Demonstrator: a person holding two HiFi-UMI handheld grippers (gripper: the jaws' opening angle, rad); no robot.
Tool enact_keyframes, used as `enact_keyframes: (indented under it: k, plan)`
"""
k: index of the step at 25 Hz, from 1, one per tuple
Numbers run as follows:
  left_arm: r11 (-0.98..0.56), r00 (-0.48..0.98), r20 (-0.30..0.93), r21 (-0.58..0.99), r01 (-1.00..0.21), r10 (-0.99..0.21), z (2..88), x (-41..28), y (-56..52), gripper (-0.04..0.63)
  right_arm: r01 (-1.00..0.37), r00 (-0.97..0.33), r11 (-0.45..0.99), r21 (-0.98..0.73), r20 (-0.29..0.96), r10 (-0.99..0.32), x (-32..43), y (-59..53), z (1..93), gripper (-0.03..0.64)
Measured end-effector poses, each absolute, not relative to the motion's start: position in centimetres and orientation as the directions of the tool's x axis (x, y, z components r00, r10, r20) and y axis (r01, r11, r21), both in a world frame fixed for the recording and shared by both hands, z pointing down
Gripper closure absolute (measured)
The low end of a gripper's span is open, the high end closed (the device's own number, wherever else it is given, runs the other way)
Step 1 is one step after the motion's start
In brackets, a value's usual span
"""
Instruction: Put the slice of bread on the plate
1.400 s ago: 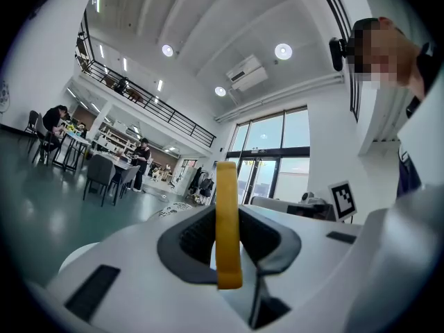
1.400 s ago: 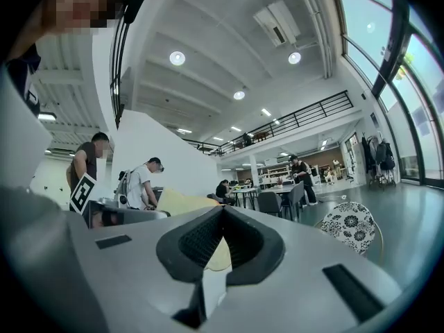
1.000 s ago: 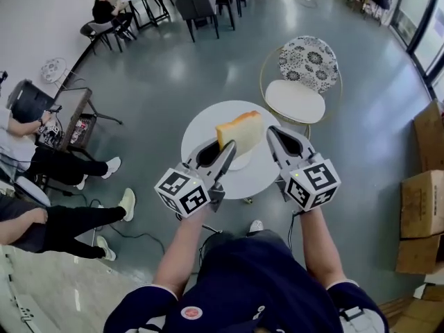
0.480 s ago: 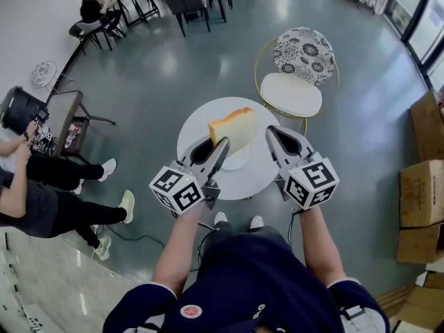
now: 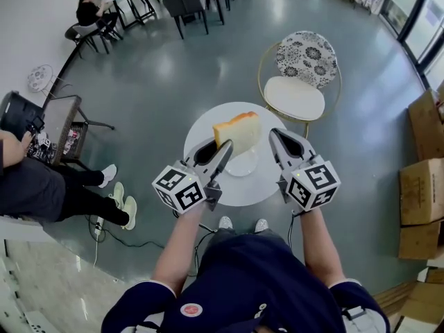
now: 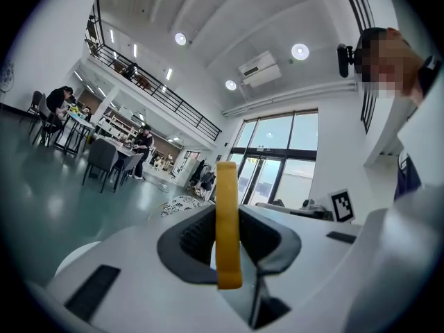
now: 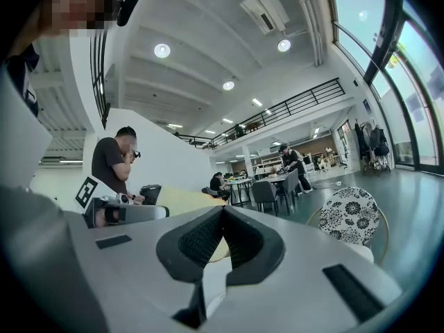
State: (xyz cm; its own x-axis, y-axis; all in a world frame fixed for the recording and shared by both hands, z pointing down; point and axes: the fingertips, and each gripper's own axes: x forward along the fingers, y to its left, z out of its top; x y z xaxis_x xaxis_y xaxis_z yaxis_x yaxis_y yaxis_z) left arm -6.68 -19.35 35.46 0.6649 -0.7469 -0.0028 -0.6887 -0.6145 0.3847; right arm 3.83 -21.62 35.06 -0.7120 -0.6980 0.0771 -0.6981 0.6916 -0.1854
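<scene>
A slice of bread (image 5: 238,132), pale with a golden crust, hangs upright above the small white plate (image 5: 248,168) on the round white table (image 5: 207,126). My left gripper (image 5: 223,150) is shut on the slice's lower edge. In the left gripper view the bread (image 6: 227,186) shows edge-on as a yellow strip pinched between the jaws of the left gripper (image 6: 227,214). To the right of the slice my right gripper (image 5: 275,137) is level and apart from it, shut with nothing in it. In the right gripper view its jaws (image 7: 222,210) meet, with the bread (image 7: 187,201) off to the left.
A round chair (image 5: 300,82) with a floral back stands just beyond the table. Cardboard boxes (image 5: 422,186) are stacked at the right. A seated person (image 5: 48,186) is at the left, and more tables and chairs (image 5: 187,2) are at the far end.
Both grippers have drifted slightly over the table, with the bread still held above the plate. The seated person at the left has drawn the legs in.
</scene>
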Motion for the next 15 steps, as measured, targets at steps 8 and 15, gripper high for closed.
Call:
enact_keyframes:
  k: [8, 15]
  plan:
    - [-0.615, 0.676, 0.013, 0.404, -0.677, -0.737, 36.3, -7.6, -20.4, 0.509, -0.713, -0.698, 0.675, -0.192, 0.097, -0.71, 3.1, -22.8, 35.8, 0.611]
    - [-0.591, 0.679, 0.049, 0.449, -0.67, -0.733, 39.7, -7.9, -20.7, 0.509, -0.72, -0.692, 0.662, -0.21, 0.143, -0.707, 2.6, -22.9, 37.9, 0.611]
